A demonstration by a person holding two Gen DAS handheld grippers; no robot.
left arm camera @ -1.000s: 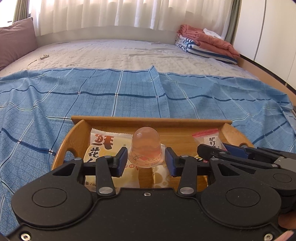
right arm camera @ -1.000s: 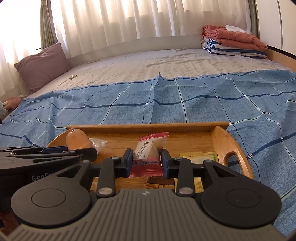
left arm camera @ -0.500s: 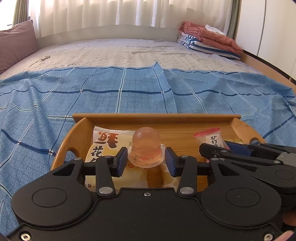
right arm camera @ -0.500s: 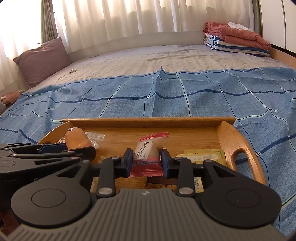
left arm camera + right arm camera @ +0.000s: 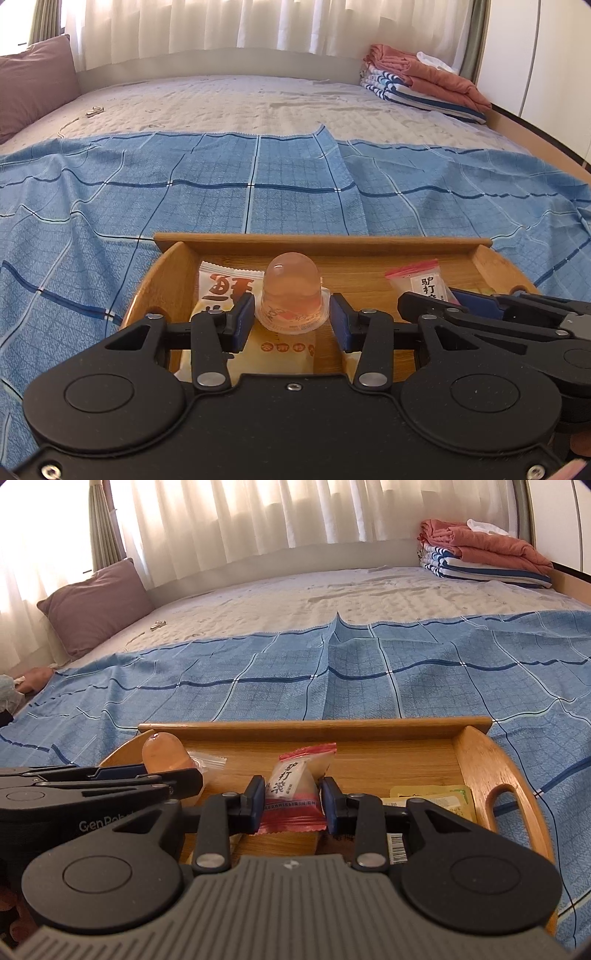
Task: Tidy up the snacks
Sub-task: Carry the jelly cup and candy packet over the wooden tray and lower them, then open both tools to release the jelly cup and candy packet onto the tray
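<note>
from my remote seat, the purple pillow (image 5: 94,603) sits at far left against the curtained window, beside a bed spread with a blue checked sheet (image 5: 258,192). on that sheet rests the wooden tray (image 5: 325,242), where my left gripper (image 5: 291,321) pinches a peach-coloured jelly cup (image 5: 291,291) by its base, dome up, above an orange-and-white snack packet (image 5: 225,291) lying flat on the tray's left side. moving right, my right gripper (image 5: 293,805) is pressed tight on a small red-edged candy packet (image 5: 295,790), held upright over the tray's middle. a yellow-green packet (image 5: 443,799) lies flat just beside it, near the tray's right handle (image 5: 500,812), partly hidden behind my finger. at far right, folded blankets (image 5: 484,552), pink over blue-striped, are stacked at the bed's far corner.
</note>
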